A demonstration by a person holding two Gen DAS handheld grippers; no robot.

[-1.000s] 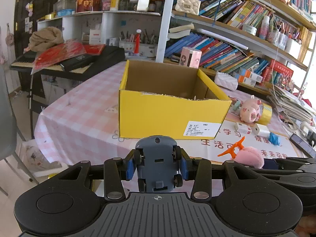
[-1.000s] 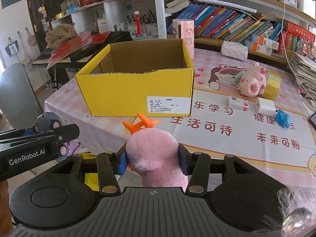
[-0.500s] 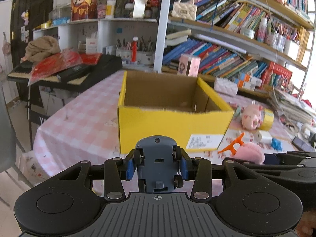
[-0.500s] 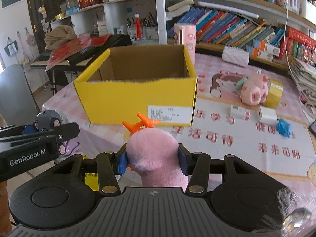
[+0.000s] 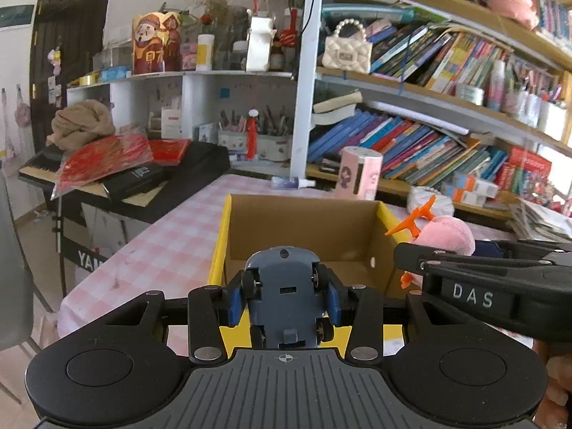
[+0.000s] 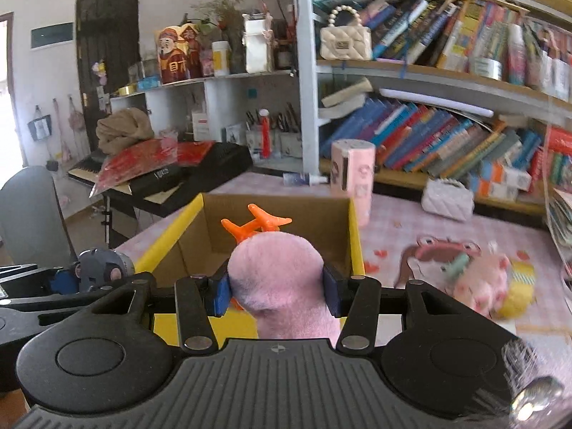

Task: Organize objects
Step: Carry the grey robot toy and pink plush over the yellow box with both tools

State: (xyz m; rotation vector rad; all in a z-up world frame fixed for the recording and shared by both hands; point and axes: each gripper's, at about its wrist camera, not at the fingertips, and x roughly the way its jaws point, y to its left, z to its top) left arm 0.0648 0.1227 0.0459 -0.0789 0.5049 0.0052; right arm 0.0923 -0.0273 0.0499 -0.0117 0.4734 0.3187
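The left gripper (image 5: 284, 296) is pinching a blue toy car (image 5: 284, 298) in its jaws, holding it at the near edge of the open yellow box (image 5: 300, 228) on the worktop (image 5: 164, 246). The right gripper (image 6: 277, 289) is squeezing a pink plush toy (image 6: 282, 286) with orange feet, also at the box's near edge.

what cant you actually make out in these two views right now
- Floor of the yellow box: in the left wrist view the toy car and the left gripper cover most of it; in the right wrist view the pink plush does.
- What the pink plush is: the right gripper hides its lower part.
- Pig plush on the table, right wrist view: motion-blurred.
- Book titles on the shelves: too small.
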